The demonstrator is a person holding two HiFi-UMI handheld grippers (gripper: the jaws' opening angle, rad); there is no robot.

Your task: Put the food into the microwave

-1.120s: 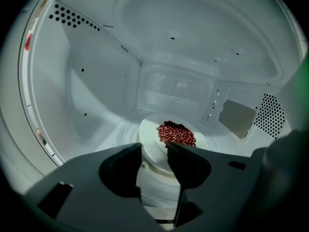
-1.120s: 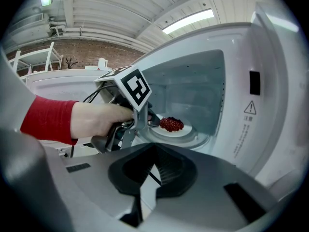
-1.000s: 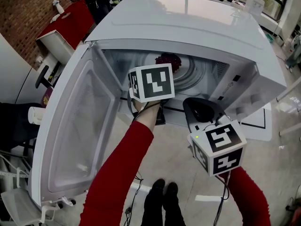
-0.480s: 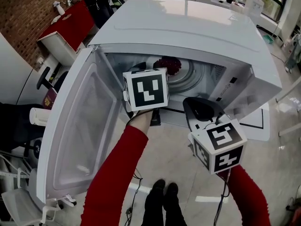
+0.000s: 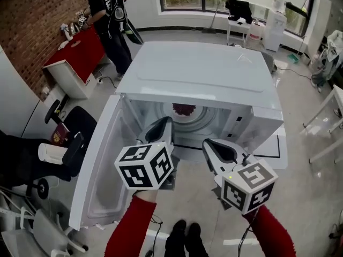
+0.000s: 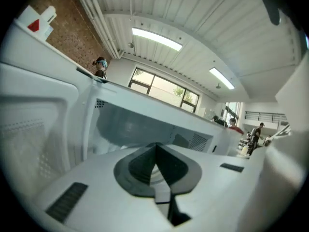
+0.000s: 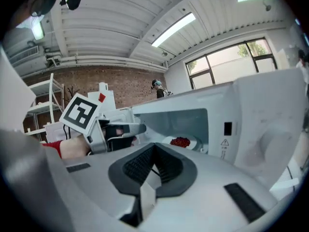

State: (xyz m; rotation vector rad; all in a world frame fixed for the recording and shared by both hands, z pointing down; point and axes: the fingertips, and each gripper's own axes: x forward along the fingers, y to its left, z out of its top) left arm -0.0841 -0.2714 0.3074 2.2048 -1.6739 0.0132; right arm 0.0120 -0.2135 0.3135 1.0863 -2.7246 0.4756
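Microwave (image 5: 203,71): white, in the centre of the head view, its cavity facing the lower edge of the frame. The door (image 5: 99,186) is fully open and hangs to the lower left of the cavity.

Food (image 5: 184,109): a dark red heap on a white plate (image 7: 192,140). The plate rests on the turntable (image 5: 206,119) towards the back of the cavity. Neither gripper touches the food or the plate.

Left gripper (image 5: 165,122): held just in front of the cavity opening, left of centre. Its marker cube (image 5: 144,165) is below it in the frame. The fingers (image 6: 140,166) have just been closing. In the left gripper view they meet along their full length, with nothing between them.

Right gripper (image 5: 208,143): held just in front of the opening, right of centre and beside the left gripper, without touching it. Its marker cube (image 5: 247,186) is at the lower right. In the right gripper view the ribbed fingers (image 7: 140,166) are pressed together and hold nothing. The same view shows the left gripper at the left of the frame, with the food visible beyond, inside the cavity.

Both arms wear red sleeves (image 5: 131,229) and enter from the bottom edge of the head view.

Surroundings: a red-topped bench (image 5: 77,50) stands at the upper left. A person (image 5: 104,7) stands beside it.
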